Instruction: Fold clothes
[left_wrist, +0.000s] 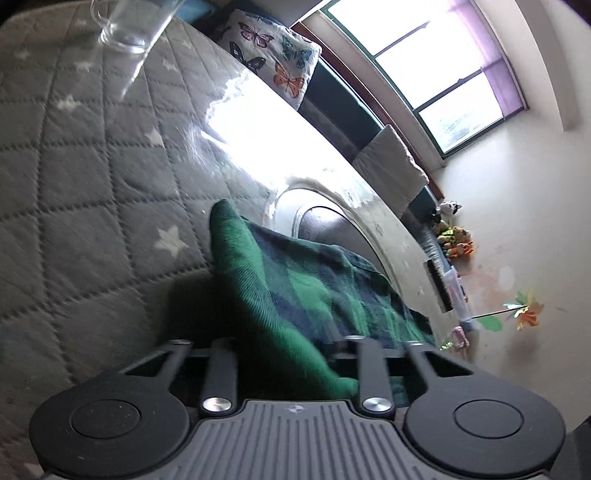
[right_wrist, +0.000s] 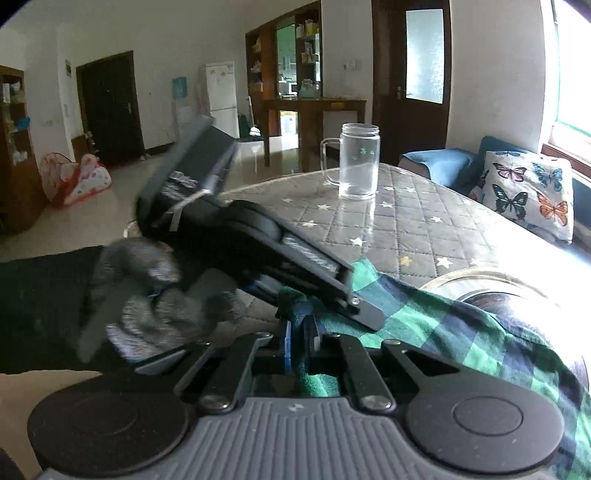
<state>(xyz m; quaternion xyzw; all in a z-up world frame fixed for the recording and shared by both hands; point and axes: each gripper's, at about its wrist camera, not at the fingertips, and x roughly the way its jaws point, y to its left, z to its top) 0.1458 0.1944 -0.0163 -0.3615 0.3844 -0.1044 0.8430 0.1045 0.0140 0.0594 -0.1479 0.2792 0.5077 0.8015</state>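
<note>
On the grey quilted star mat (right_wrist: 424, 221) lies one green and dark blue checked cloth (left_wrist: 295, 288), in front of the one clear glass mug (right_wrist: 358, 162). The left gripper (right_wrist: 295, 295), jaws shut on the cloth's edge, sits left of the mug. The right gripper (right_wrist: 299, 343) pinches the same edge. Two grippers, one cloth: I think both should lift together and keep the edge tight.

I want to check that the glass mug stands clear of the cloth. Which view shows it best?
The right wrist view: the glass mug shows whole, upright on the quilted table cover. The left wrist view catches only its base, cropped at the top edge.
</note>
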